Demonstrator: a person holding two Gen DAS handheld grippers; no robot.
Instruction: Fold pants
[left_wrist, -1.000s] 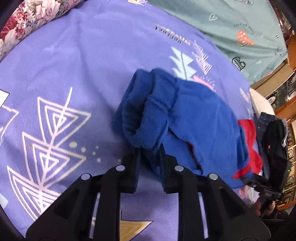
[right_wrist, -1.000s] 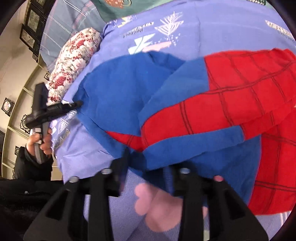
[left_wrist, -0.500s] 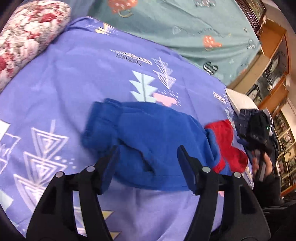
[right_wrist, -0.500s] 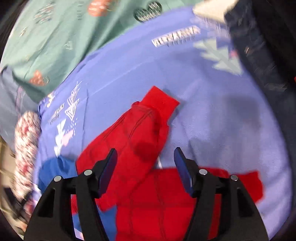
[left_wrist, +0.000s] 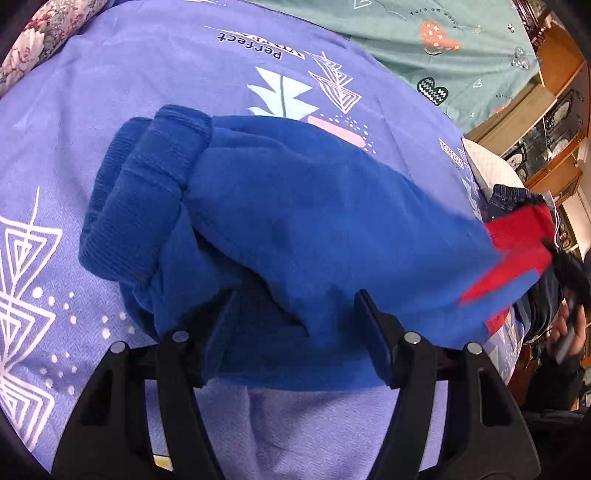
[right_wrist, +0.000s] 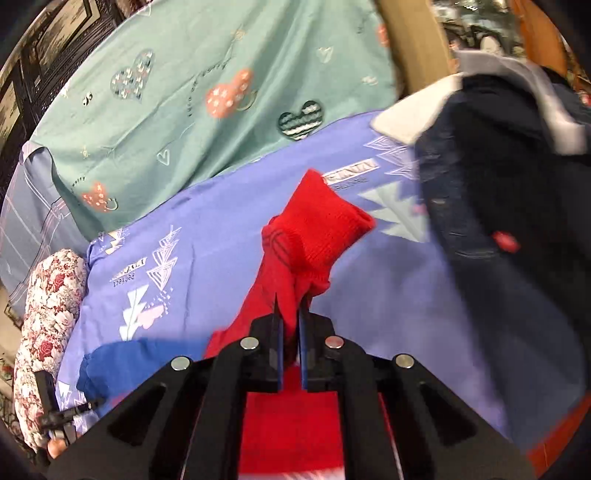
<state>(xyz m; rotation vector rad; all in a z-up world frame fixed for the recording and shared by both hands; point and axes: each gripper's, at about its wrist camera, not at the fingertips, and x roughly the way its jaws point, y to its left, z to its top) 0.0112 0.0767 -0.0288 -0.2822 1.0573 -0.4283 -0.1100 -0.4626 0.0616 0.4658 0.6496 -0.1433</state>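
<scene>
The fingers (right_wrist: 277, 325) of the right gripper (right_wrist: 289, 314) are pinched almost together on red fabric just below a ribbed red cuff (right_wrist: 325, 225), which stands up and tilts to the right above the bedspread (right_wrist: 207, 221). The left gripper (left_wrist: 295, 314) has its fingers (left_wrist: 373, 332) spread wide — they straddle the near blue edge of the pants (left_wrist: 295, 229) without closing on it.

The pants lie on the lilac bedspread, their long axis running from a bunched, ribbed blue end (left_wrist: 140, 199) on the left to the red part (left_wrist: 517, 243) at the right, near the bed's right edge. They are thick knit, mostly royal blue, with red panels crossed by thin dark lines.

Beyond the bedspread's far edge lies a mint sheet (right_wrist: 207, 85) printed with hearts — a floral pillow (right_wrist: 48, 317) sits at the left edge, and dark clothes (right_wrist: 498, 192) are heaped at the right.
</scene>
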